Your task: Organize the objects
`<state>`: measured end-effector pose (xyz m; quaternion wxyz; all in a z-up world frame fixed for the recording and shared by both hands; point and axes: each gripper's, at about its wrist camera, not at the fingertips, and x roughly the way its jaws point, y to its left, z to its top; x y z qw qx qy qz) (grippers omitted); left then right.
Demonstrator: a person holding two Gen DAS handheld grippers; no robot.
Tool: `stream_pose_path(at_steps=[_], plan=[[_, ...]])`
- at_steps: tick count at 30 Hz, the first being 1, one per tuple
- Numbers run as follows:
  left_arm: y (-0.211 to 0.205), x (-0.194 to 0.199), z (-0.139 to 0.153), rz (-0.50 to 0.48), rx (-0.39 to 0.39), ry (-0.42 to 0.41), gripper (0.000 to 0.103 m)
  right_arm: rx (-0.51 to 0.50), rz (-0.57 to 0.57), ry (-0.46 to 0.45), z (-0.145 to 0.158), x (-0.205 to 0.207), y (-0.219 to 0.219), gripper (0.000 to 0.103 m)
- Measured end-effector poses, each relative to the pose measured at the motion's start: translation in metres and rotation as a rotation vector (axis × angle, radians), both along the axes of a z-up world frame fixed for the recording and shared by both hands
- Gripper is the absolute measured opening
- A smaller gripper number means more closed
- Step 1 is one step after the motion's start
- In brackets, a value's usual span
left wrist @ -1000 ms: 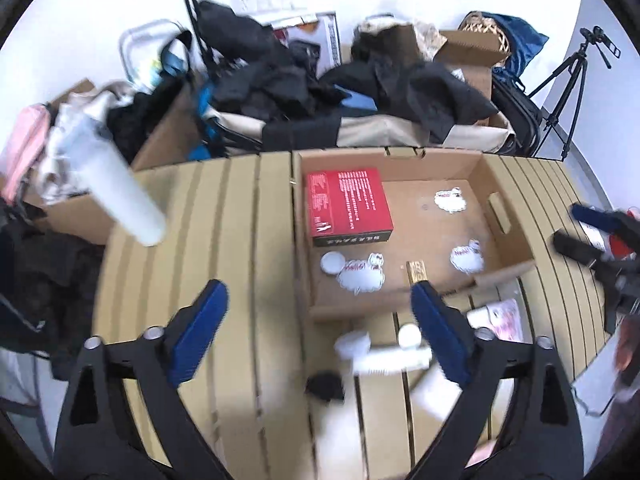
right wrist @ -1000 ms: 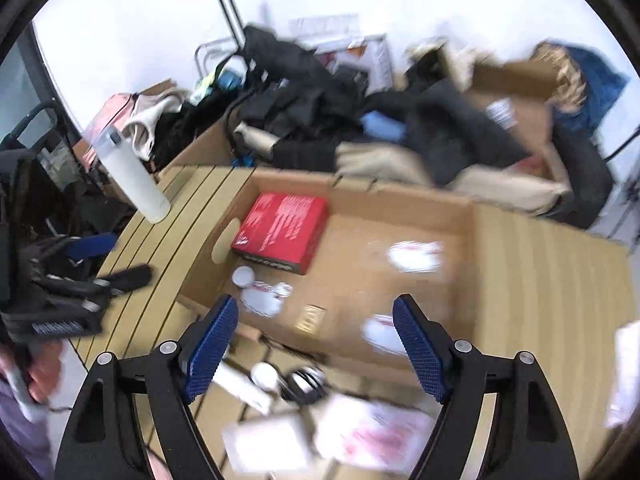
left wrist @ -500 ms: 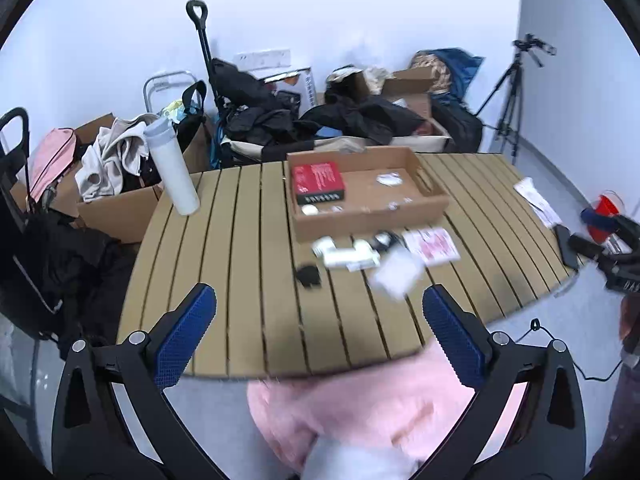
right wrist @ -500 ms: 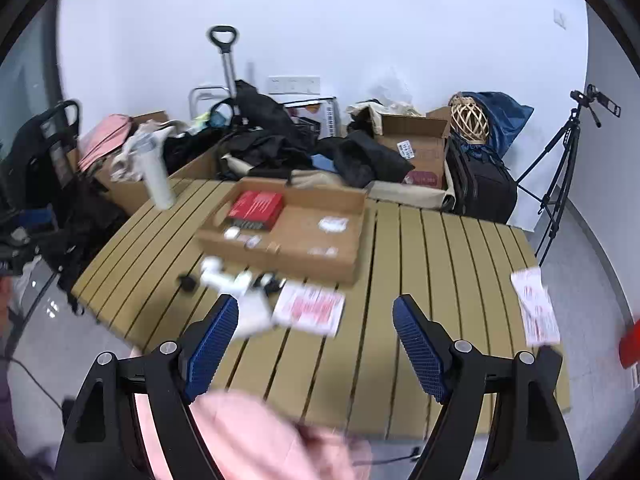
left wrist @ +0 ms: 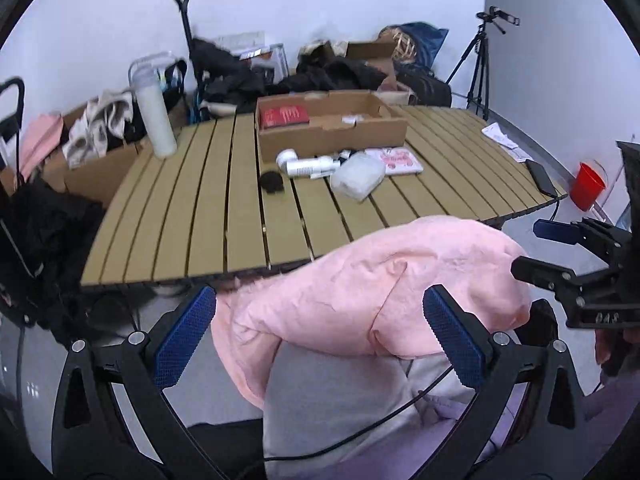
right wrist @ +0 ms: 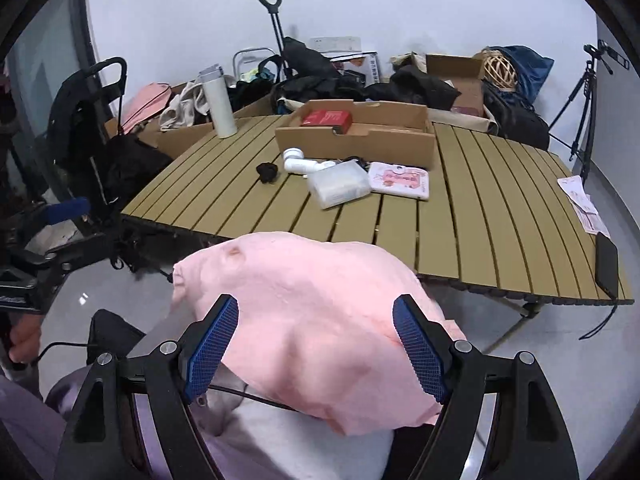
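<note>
The left gripper is standing fully apart, empty, after widening; the right gripper is gaping, empty. Both are hovering over pink fabric. The cardboard box is sitting upper centre on the slatted table.

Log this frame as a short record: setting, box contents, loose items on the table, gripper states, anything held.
setting: slatted table, cluttered room behind
box: open cardboard box holding a red box
loose items: black scrunchie, white tube part, clear packet, pink booklet, phone at the table edge
bottle: white bottle upright on the far corner
left gripper: open, just opened wider, empty
right gripper: open, empty
foreground: pink garment below both grippers
</note>
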<state>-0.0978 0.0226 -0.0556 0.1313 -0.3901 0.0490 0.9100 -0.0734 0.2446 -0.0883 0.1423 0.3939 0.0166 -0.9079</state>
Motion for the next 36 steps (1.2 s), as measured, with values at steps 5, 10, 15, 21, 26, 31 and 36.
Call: stream_pose_path(at_steps=[5,10,15,21,26,31,36], plan=[[0.001,-0.004,-0.015,0.012,0.054,-0.002,0.103,-0.035,0.019,-0.042,-0.020,-0.007,-0.004,0.083],[0.009,-0.047,-0.038,0.031,0.112,-0.046,0.103,-0.117,0.018,-0.139,-0.050,-0.037,0.006,0.083],[0.034,-0.125,-0.058,0.014,0.088,-0.084,0.100,-0.098,-0.021,-0.086,-0.040,-0.098,0.023,0.082],[0.061,-0.204,-0.089,-0.022,0.275,-0.205,0.068,-0.208,-0.045,-0.130,-0.057,-0.215,0.032,0.054],[0.062,-0.235,-0.121,-0.019,0.451,-0.313,0.037,-0.304,-0.024,-0.189,-0.083,-0.281,0.023,0.043],[0.062,-0.218,-0.116,-0.053,0.414,-0.297,0.031,-0.321,-0.021,-0.237,-0.098,-0.268,0.016,0.031],[0.056,-0.159,-0.111,-0.111,0.398,-0.308,0.031,-0.339,-0.024,-0.279,-0.097,-0.195,0.015,0.031]])
